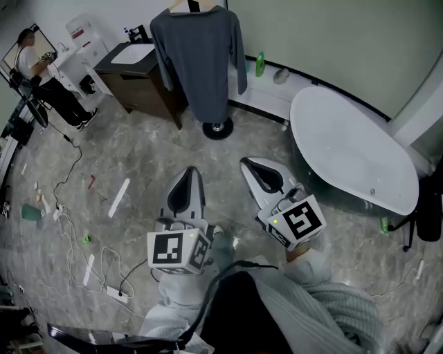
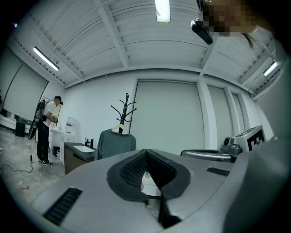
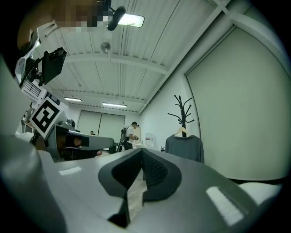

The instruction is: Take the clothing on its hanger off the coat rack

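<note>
Sleeves (image 1: 315, 294) of grey knit fill the bottom of head view, holding both tools low over the marble-pattern floor (image 1: 138, 166).

Left hand-held gripper (image 1: 187, 188): jaws pressed together, nothing between them. Own view confirms this, the dark ribbed pads (image 2: 136, 169) meeting at the centre line. Marker cube (image 1: 178, 250) sits at its rear.

Right hand-held gripper (image 1: 261, 178): jaws likewise pressed together, nothing held. Own view shows pads (image 3: 154, 172) closed on each other. It lies just beside the left unit and is angled slightly outward.

Task item: grey sweater (image 1: 201, 59) on a light-coloured hanger (image 1: 192, 7), hung on the coat rack (image 2: 126, 107). Rack's round base (image 1: 217, 128) is visible below the hem. Garment is well apart from both tools and straight ahead of them. It also shows in the left gripper view (image 2: 116, 143) and the right gripper view (image 3: 184, 148), hanging square with sleeves down.

Surroundings:
- Dark counter (image 1: 149, 93) w/ white sink (image 1: 133, 53), just left of the rack.
- White bathtub (image 1: 353, 148) to the right, w/ green bottle (image 1: 260, 63) on the ledge behind it.
- Cables (image 1: 104, 259) and small debris on floor, left side.
- Second person (image 1: 41, 76) stands far left in the background.
</note>
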Demonstrator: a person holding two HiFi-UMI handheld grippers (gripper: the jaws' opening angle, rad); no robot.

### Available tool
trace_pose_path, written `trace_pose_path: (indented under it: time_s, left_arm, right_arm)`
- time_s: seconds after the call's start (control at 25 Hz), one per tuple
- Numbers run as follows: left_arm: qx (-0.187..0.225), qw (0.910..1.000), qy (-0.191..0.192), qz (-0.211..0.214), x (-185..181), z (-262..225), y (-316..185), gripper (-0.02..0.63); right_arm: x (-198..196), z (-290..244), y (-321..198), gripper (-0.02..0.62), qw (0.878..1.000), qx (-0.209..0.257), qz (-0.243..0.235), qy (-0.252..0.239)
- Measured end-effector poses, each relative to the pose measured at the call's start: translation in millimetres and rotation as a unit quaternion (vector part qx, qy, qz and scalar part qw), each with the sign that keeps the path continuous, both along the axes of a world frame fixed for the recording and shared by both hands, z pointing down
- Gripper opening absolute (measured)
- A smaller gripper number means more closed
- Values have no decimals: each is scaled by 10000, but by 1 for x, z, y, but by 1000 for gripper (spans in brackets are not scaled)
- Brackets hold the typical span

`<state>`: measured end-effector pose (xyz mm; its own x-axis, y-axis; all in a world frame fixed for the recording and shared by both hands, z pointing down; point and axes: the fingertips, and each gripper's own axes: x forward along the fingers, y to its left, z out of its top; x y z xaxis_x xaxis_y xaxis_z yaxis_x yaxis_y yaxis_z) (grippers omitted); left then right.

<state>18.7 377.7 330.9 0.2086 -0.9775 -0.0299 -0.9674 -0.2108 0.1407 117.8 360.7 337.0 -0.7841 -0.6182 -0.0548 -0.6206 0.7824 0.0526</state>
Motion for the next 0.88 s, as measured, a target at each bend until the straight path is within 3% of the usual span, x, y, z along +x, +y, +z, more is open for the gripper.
trace_pose_path:
  time_s: [0.2, 0.4, 0.68, 0.88]
  left_arm:
    - [123, 9997, -191, 57, -74, -16, -97, 5]
    - [1, 9998, -33, 186, -128, -5, -184, 5]
    - [-270, 9995, -13, 190, -167, 32, -331, 5]
    - [-80, 9996, -233, 114, -181, 14, -450, 5]
  right_arm:
    - [-74, -14, -95, 2, 9998, 170, 98, 65]
    - [-124, -8, -179, 2, 9993, 69, 307, 182]
    - [-152, 26, -332, 2, 9982, -133, 484, 327]
    - [-160, 11, -459, 2, 9985, 49, 521, 151]
